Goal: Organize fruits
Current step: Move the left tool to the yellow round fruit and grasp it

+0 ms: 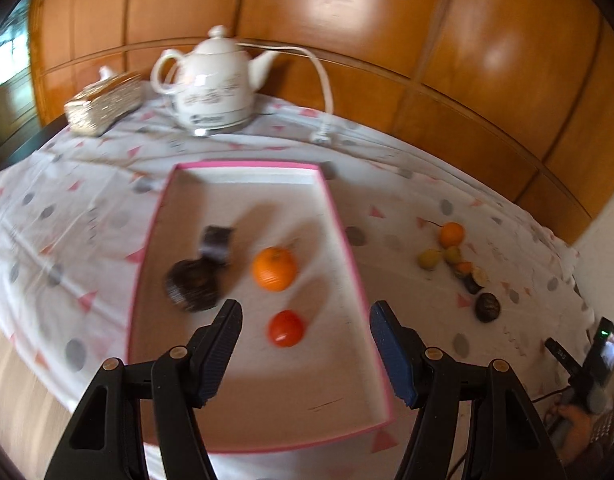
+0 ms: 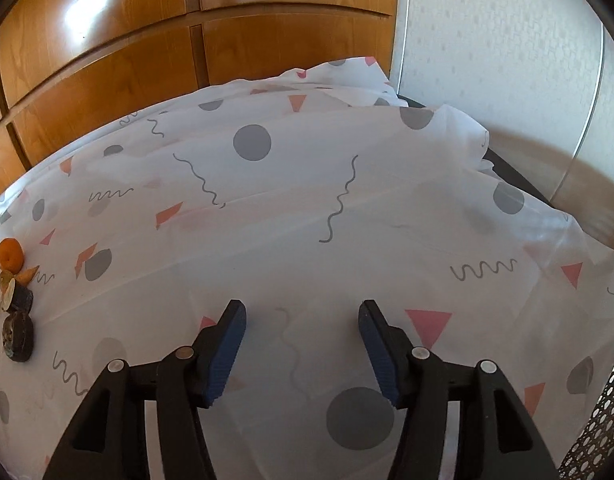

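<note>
Both tools, the left tool [image 1: 305,316] over the pink tray [image 1: 343,216] and the right tool [image 2: 302,318], are wide and empty, so go slowly to the fruit pile [image 1: 457,258] on the spotty-clothed worktop [image 2: 307,200] by the wooden wall [image 1: 347,20].

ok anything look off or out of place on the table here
Mostly the loose pile of fruit on the tablecloth, outside the pink tray, which holds an orange, a tomato and two dark items. The kettle's plug lies loose on the cloth.
</note>
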`<state>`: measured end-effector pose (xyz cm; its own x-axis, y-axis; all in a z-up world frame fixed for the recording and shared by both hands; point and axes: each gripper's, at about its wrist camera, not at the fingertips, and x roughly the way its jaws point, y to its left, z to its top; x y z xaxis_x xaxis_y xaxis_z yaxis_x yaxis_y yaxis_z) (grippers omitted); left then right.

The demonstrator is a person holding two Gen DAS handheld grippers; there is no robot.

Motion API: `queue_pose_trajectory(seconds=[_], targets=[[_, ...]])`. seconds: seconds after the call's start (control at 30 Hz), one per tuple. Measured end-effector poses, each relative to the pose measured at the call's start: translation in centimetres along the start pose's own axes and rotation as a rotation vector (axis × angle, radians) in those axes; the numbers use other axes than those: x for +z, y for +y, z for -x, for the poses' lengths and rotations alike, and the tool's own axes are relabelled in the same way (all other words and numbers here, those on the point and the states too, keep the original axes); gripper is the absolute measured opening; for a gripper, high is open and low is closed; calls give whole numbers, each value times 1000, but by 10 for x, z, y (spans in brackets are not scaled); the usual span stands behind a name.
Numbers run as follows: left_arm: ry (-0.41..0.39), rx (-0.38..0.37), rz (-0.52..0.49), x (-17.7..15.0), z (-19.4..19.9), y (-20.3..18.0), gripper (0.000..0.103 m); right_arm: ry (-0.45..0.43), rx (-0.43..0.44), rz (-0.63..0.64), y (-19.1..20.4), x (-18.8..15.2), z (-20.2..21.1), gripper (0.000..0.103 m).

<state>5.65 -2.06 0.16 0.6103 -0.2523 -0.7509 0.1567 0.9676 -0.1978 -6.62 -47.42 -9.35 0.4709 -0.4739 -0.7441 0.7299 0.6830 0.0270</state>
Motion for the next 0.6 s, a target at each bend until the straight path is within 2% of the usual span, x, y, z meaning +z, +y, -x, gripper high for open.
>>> queue_pose_trajectory(seconds=[0.3,0.4,0.6], targets=[[56,-104,-142,18,-37,-68,63,-8,12,3,3,-2,-2,67],[95,-122,-171,22,-57,-86,58,-9,16,6,4,-2,-2,69],[144,-131,-217,31,-96,-117,54,-10,21,13,6,-2,-4,72]])
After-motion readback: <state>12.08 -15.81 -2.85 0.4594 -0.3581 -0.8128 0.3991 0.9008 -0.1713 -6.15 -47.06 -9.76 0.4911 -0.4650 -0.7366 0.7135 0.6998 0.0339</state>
